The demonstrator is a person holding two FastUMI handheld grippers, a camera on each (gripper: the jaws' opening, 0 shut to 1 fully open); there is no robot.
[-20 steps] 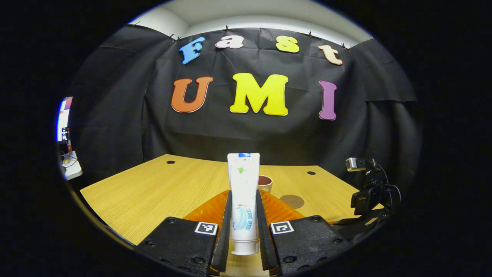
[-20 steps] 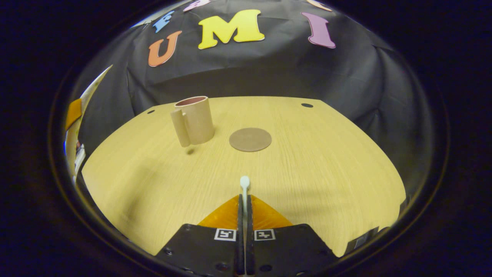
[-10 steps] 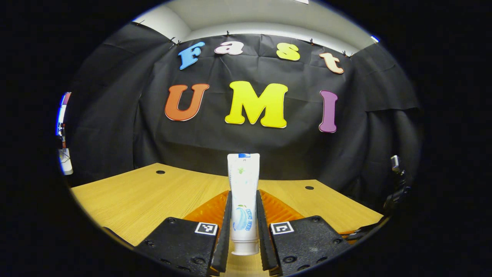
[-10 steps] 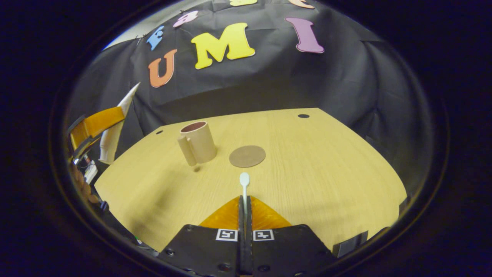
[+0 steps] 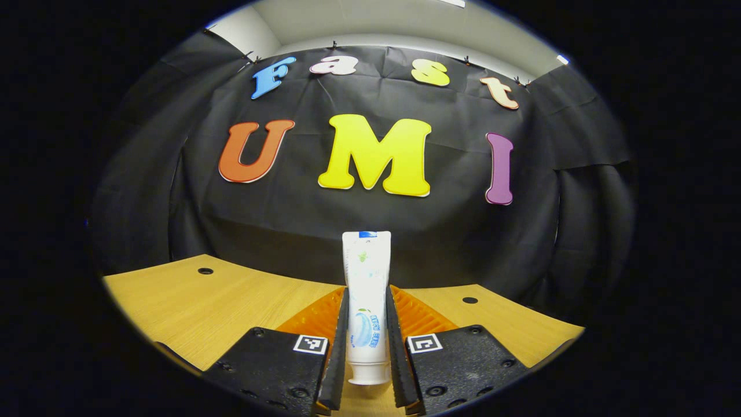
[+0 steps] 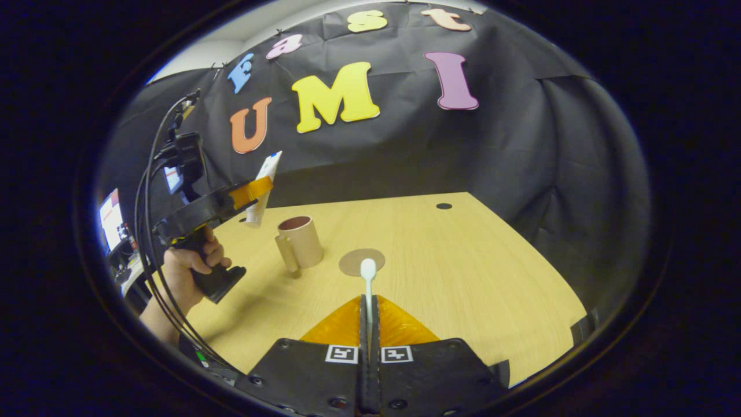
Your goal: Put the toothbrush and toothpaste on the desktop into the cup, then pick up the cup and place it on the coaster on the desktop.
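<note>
Left gripper (image 5: 367, 341) is clamped on the toothpaste tube (image 5: 366, 289), cap end down between its fingers, tube standing upright above the wooden desktop (image 5: 231, 301). Right gripper (image 6: 369, 324) is pinched tight on the toothbrush (image 6: 368, 278), its head poking out front. The cup (image 6: 300, 242) stands empty on the desktop, with the round coaster (image 6: 359, 260) just beside it. In the right gripper view, a hand (image 6: 191, 263) holds the left gripper up near the cup.

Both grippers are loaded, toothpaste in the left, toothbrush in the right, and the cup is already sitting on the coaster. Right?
Not quite. The left gripper is shut on the toothpaste and the right gripper is shut on the toothbrush, but the cup is not on the coaster. The right gripper view shows it standing on the desktop beside the coaster, apart from it.
</note>
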